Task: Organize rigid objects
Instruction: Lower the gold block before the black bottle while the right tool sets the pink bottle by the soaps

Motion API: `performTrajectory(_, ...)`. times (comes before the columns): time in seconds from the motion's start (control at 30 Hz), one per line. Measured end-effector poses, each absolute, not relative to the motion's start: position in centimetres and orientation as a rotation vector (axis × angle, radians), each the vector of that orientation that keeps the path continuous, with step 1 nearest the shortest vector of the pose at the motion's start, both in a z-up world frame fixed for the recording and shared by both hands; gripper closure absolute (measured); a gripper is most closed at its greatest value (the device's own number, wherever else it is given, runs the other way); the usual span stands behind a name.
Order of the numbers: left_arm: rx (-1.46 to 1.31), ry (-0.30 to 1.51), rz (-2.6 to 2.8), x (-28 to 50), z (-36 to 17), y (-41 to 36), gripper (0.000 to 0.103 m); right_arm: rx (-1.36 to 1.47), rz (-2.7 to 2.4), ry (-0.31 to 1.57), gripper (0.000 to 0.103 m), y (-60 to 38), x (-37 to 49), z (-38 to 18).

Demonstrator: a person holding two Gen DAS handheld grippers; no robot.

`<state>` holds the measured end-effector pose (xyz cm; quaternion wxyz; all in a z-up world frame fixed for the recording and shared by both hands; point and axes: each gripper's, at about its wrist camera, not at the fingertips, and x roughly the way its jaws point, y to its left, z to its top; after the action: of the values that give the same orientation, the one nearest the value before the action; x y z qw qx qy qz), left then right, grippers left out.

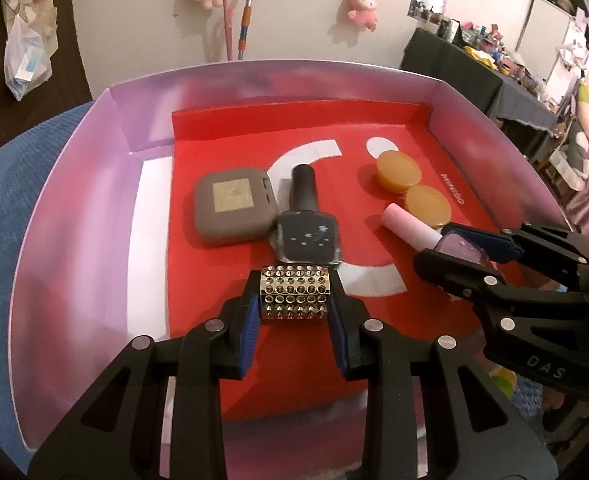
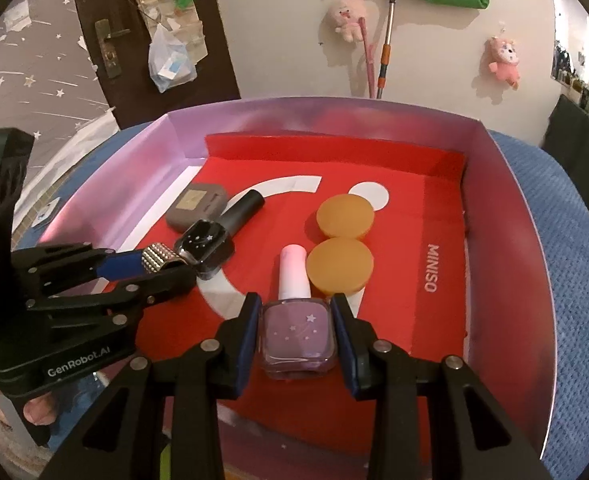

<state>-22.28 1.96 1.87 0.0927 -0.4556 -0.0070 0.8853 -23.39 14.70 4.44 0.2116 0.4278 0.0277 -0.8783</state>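
Inside the lilac cardboard box (image 1: pixel 74 184), on the red Miniso bag (image 2: pixel 426 216) lining its floor, lie all the small hard things, both grippers among them. Largest is the grey compact case (image 1: pixel 234 210) at the left: flat, stiff, probably light, best taken across its narrow edges. Beside it, touching, lies the dark nail polish bottle (image 1: pixel 308 236) with a black cap; its glass body looks heavy for its size, slick and breakable. The lilac nail polish bottle (image 2: pixel 296 330) with a pink cap lies on its side nearer the right, and the right gripper (image 2: pixel 296 332) is clamped on its flat glass sides. That is a fair hold, since flat faces seat well against the blue pads (image 2: pixel 248 344), but smooth glass may slip if tilted. Two amber round lids (image 2: pixel 344 212) sit edge to edge just beside the pink cap; they look thin, rigid and light. Smallest is the gold studded block (image 1: pixel 294 292), pinched between the left gripper (image 1: pixel 294 300) jaws just in front of the dark bottle; its studs should bite into the pads, so slipping seems unlikely.
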Motion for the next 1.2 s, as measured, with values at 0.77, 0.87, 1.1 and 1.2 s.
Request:
performTrajectory(0.77, -1.358, -0.025, 2.656, -23.3, 1.8, 1.5, 0.075, 1.228, -2.463, 0.063, 0.065, 14.9, -24.9, 4.0)
performTrajectory(0.87, -1.361, -0.021, 2.656, -23.3, 1.8, 1.5, 0.074, 1.228, -2.464, 0.065, 0.065, 14.9, -24.9, 4.0)
performTrajectory(1.1, -1.361, -0.014, 2.656, -23.3, 1.8, 1.5, 0.074, 1.228, -2.463, 0.064, 0.064, 14.9, -24.9, 4.0)
performTrajectory(1.2, -1.362, -0.008, 2.656, -23.4, 1.8, 1.5, 0.074, 1.229, -2.463, 0.064, 0.064, 15.0, -24.9, 4.0)
